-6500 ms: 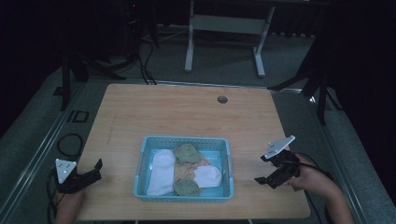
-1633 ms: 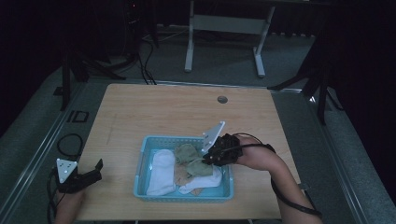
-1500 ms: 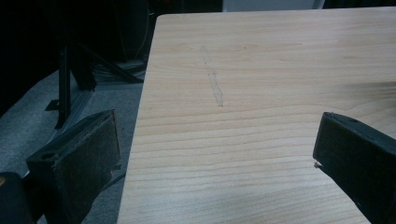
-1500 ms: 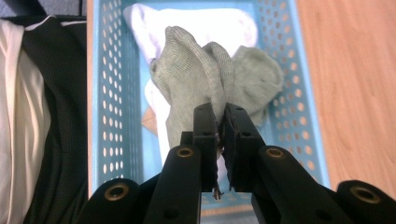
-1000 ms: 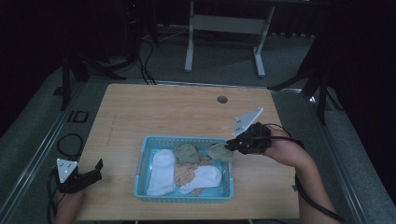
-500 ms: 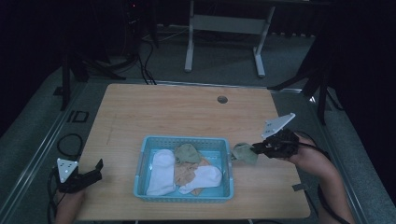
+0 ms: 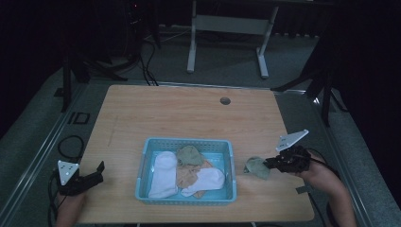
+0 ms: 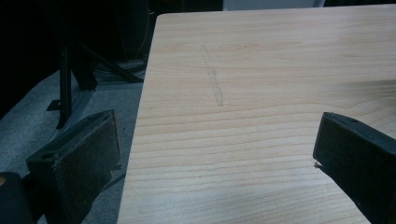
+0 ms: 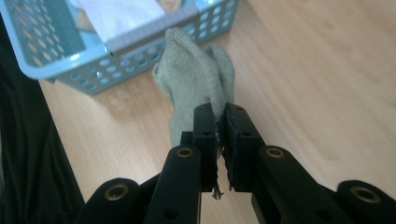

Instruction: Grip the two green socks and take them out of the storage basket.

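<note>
So you'd pulled that green sock [image 7: 257,166] out of the basket [image 7: 231,163] with your right tongs [image 7: 270,164] clenched on it, over the surface [image 7: 189,113] just beside. Left tongs [image 7: 97,171] sat wide open, idle.

White socks [image 7: 166,173] and tan cloth [image 7: 187,175] in blue basket [image 7: 186,199]

A grey-green sock [image 9: 196,79] was held in black jaws beside a perforated light-blue basket [image 7: 231,163] of white, tan and green socks on a pale wood-grain tabletop [image 7: 189,113].
</note>
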A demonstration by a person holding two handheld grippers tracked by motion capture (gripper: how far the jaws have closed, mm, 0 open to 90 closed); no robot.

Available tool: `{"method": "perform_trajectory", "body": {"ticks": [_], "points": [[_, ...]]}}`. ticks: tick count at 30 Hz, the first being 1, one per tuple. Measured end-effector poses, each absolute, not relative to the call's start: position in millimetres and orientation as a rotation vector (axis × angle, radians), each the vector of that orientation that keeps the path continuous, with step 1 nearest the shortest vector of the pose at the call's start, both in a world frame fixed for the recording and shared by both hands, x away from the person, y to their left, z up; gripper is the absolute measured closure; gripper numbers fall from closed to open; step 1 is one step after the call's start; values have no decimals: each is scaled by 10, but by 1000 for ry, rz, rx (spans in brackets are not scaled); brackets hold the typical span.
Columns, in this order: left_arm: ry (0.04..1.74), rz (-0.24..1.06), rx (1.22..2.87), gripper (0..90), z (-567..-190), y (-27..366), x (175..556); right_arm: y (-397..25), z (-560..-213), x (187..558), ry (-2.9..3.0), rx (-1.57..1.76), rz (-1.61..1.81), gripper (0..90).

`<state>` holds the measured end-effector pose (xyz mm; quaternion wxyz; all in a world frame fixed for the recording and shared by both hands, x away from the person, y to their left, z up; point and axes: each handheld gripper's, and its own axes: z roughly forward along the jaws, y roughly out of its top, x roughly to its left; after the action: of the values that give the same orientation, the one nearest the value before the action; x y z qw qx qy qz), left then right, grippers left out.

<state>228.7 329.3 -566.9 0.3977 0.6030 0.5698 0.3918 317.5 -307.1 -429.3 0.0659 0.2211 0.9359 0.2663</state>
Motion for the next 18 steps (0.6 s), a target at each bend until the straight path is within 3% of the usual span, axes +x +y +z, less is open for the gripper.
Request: {"method": "perform_trajectory", "body": {"ticks": [18], "points": [[1438, 997, 1527, 4, -5670, 3290, 2283, -3046, -4976, 3356, 2912, 786, 707, 835]]}}
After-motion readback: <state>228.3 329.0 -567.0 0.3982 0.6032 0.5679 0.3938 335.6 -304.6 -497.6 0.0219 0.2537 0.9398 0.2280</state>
